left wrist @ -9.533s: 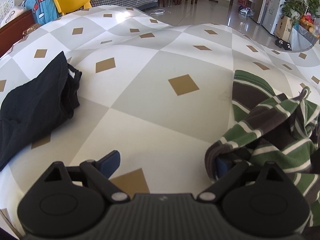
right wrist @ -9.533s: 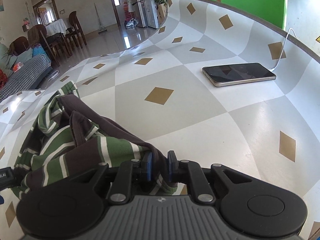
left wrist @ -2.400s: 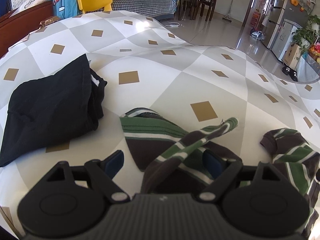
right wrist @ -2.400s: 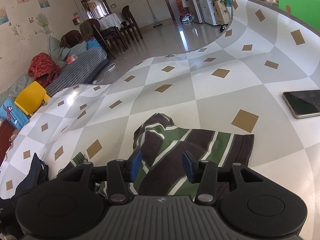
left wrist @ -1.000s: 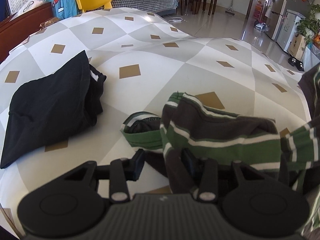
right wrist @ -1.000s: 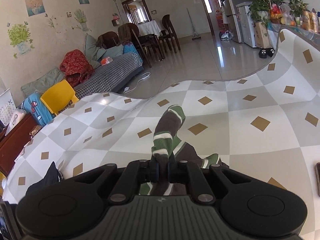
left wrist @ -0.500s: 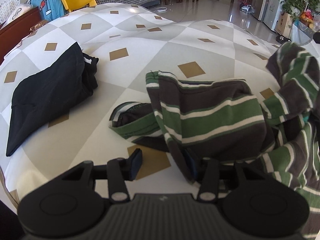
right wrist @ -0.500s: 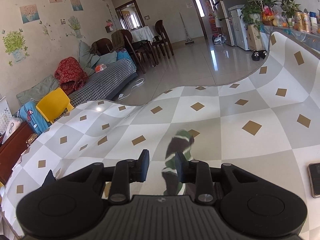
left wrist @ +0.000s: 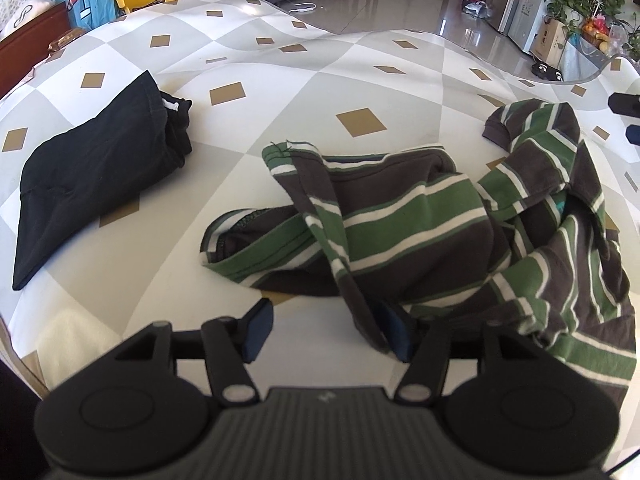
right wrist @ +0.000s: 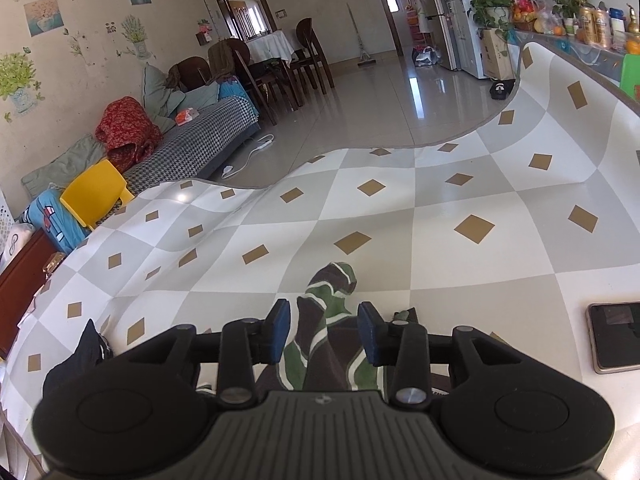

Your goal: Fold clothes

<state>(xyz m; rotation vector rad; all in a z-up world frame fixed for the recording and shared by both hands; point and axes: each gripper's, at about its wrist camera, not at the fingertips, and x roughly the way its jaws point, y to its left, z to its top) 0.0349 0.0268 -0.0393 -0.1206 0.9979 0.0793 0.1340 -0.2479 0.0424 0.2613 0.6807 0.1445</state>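
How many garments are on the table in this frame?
2. The striped shirt lies crumpled in the middle, by both grippers; the black garment lies folded at the table's left. More may be out of view.

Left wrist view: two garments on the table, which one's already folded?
The black garment, lying apart as a flat, compact bundle. The green-and-brown striped shirt sprawls rumpled, draped against the left hand-held gripper, whose jaws are opening.

Surface: checkered table cover (left wrist: pixel 400 64) | beyond left fingers: striped shirt (left wrist: pixel 420 220), crumpled | further left: black garment (left wrist: pixel 88 164) | right of right fingers: phone (right wrist: pixel 616 336)
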